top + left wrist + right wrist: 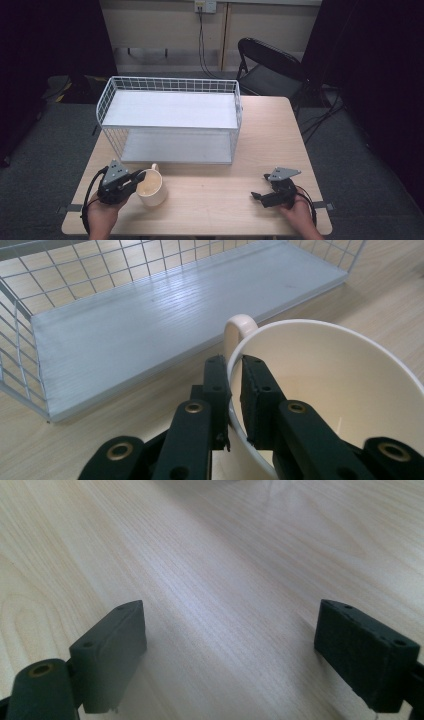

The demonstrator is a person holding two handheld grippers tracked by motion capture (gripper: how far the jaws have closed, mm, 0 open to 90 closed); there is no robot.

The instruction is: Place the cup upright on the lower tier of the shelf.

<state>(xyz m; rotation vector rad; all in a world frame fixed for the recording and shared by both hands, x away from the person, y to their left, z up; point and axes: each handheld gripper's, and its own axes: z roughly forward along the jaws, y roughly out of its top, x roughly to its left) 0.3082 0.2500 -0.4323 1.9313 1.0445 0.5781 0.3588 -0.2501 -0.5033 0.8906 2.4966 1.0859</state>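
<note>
Left gripper view showed the left gripper [234, 385] clamped on the rim of the cream mug [345, 390], one jaw outside the wall and one inside, just beside the handle [237, 330]. The mug looked empty. In the high view the mug [151, 188] stood on the wooden table [225, 200], near its front left, just in front of the white wire rack [170, 120], whose lower shelf [150, 325] lay open directly ahead of the jaws.

Right gripper [230, 645] was spread wide over bare tabletop, holding nothing; in the high view it [272, 192] sat well apart from the mug, near the front right edge.

Risks judged from this state:
- The pinch covered only a thin strip of rim. If lifted, the mug's weight would hang off one side and it could pivot between the jaws, tilt, or slip out and drop onto the table.
- Glazed ceramic against flat pads gives little friction; a quick swing would make slipping likelier.
- If the mug was headed for the rack, its handle or base could catch on the front edge of the lower shelf or on the wire side, twisting it out of the grip.
- The right gripper was too far off to steady the mug should it start to slip.
</note>
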